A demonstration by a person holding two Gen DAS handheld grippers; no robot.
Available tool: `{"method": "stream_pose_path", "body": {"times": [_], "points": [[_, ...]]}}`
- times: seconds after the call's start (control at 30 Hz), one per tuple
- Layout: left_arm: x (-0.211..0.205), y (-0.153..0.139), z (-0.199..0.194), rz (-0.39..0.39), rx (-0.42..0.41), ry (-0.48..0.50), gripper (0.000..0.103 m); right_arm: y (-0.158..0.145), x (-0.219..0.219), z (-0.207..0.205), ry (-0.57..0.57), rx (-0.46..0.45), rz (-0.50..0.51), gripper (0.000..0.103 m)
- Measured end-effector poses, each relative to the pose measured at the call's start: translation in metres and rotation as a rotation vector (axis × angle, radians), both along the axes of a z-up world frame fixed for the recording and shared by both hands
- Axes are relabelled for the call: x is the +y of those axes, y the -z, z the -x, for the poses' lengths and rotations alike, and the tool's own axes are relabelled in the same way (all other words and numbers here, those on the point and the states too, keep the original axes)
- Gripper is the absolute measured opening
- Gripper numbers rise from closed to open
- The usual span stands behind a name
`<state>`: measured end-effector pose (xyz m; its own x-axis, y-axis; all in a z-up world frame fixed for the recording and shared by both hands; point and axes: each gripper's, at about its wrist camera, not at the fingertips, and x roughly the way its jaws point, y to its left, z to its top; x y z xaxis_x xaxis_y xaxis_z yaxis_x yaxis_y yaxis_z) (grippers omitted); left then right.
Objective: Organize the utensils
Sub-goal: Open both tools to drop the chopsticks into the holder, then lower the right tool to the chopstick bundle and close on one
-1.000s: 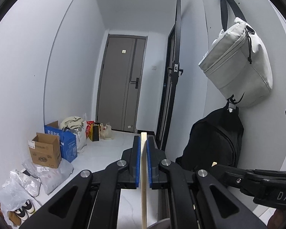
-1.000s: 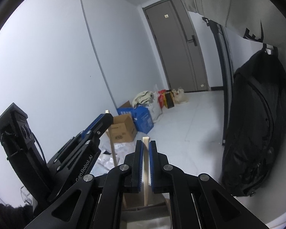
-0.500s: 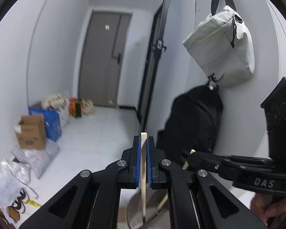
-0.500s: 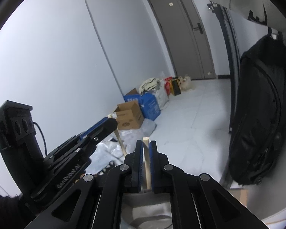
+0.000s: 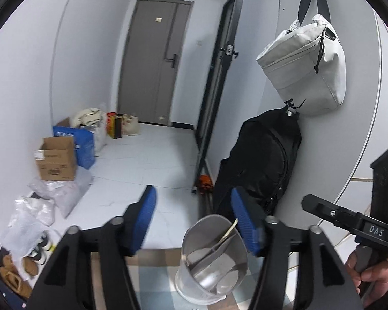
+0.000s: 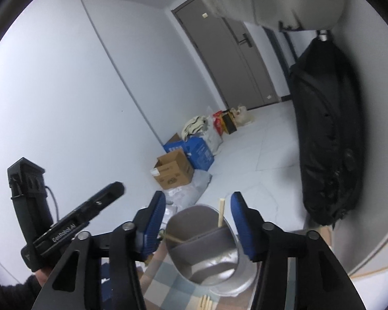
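On the far left, by the wall, shoes (image 5: 32,259) and white plastic bags (image 5: 36,206) lie on the floor, with a cardboard box (image 5: 55,159) and a blue box (image 5: 84,143) behind them. A grey door (image 5: 155,59) closes the end of the hall.

The left tool (image 5: 192,219) is spread wide, its blue pads (image 5: 144,221) well apart and gripping nothing. The right tool (image 6: 198,226) is likewise wide open and empty.

Between and below both pairs of fingers stands the holder (image 5: 212,258), a metal cup with a divider inside, on a checked cloth on the desk (image 6: 165,279). In the left wrist view a pale chopstick (image 5: 230,231) leans against the cup's rim at the upper right, close to the right pad. In the right wrist view one chopstick (image 6: 221,211) stands up out of the far compartment, and a second (image 6: 174,238) lies slanted across the left rim. More chopsticks (image 6: 207,303) lie on the cloth just in front of the cup.

To the right, a black backpack (image 5: 261,160) hangs against the wall beneath a grey bag (image 5: 307,69).
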<state>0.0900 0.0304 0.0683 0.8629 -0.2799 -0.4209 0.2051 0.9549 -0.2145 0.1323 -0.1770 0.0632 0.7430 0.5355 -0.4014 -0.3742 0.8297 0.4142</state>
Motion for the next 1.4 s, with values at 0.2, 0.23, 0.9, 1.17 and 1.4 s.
{"method": "stream_pose_path", "body": {"times": [0.2,0.23,0.9,1.17,1.4], "points": [[-0.01,-0.009,0.031,-0.037,0.011,-0.051,0.071,-0.005,-0.005,0.034,0.012,-0.018,0.01,0.07],[-0.011,-0.01,0.036,-0.042,0.011,-0.057,0.072,-0.005,-0.005,0.039,0.014,-0.023,0.011,0.071],[-0.002,0.023,0.092,-0.042,0.05,-0.142,0.088,0.023,0.0,0.118,0.037,-0.005,0.07,0.093],[0.003,0.06,0.089,-0.021,0.139,-0.161,0.088,0.053,0.011,0.125,0.005,0.044,0.146,0.093],[0.021,0.098,0.082,0.005,0.239,-0.216,0.088,0.093,0.027,0.112,-0.056,0.164,0.224,0.079]]}}
